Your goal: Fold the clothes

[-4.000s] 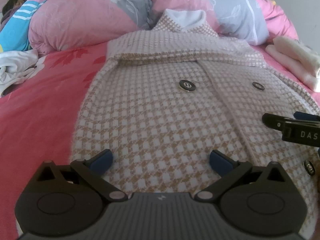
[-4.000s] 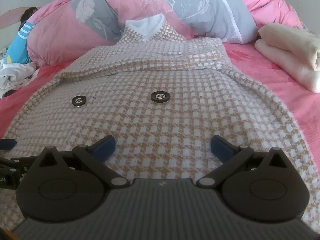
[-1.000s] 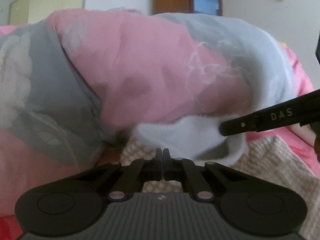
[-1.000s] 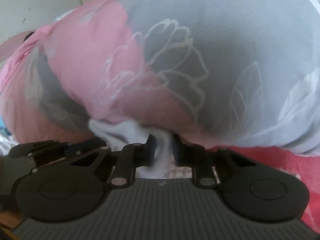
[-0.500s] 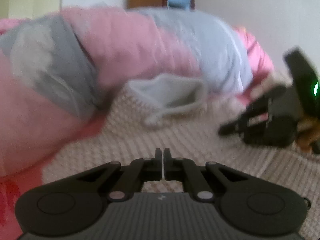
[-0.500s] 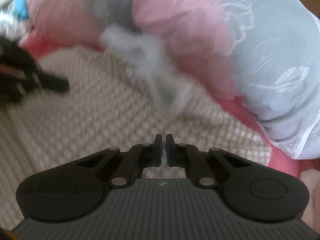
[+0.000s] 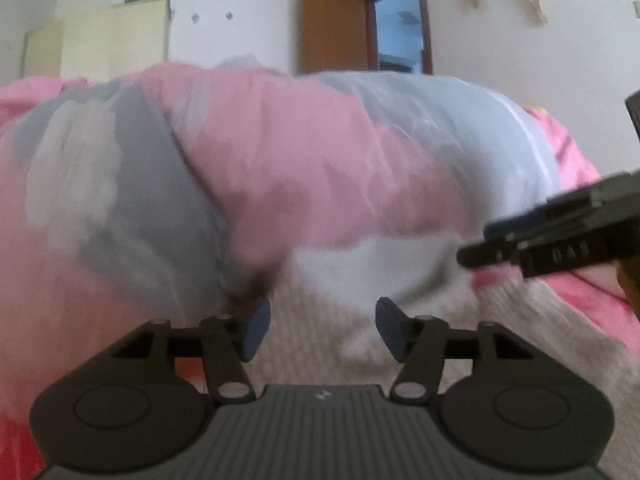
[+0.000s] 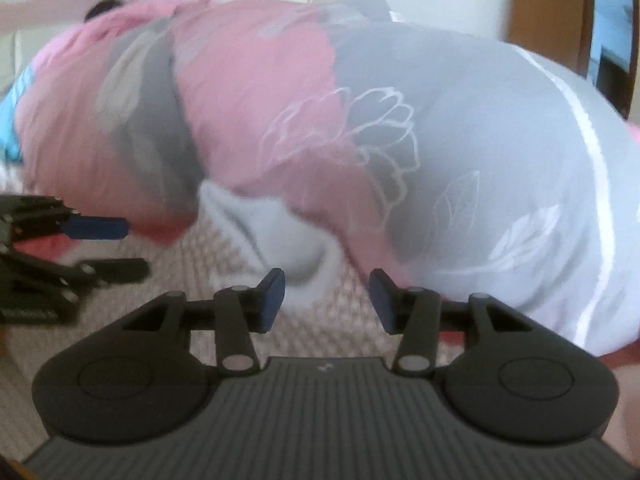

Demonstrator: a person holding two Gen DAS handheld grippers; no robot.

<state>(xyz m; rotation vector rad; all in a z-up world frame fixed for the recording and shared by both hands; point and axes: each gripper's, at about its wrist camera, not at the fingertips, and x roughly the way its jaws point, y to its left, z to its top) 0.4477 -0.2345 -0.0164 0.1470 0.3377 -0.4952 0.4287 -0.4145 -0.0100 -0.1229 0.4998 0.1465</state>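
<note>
Beige-and-white houndstooth knit coat [image 7: 500, 320]: flat on bed, pale grey collar lining [image 8: 264, 232] against quilt. Left tongs [image 7: 320, 330]: spread, jaws just been opening, nothing pinched, low over coat below collar. Right tongs [image 8: 326, 300]: spread likewise, just been opening, nothing between pads, at collar. Puffy pink-and-grey floral quilt [image 8: 360, 120]: heaped behind coat. Brown wooden door [image 7: 332, 28]: ajar, far wall.

Beige-checked coat [image 7: 320, 344], pink-grey floral quilt [image 7: 280, 168]

One checked coat [image 7: 312, 344]; one pink-and-grey quilt [image 7: 300, 168]; two tools, left [image 7: 320, 326], right [image 8: 326, 298]; one door [image 7: 332, 24].
</note>
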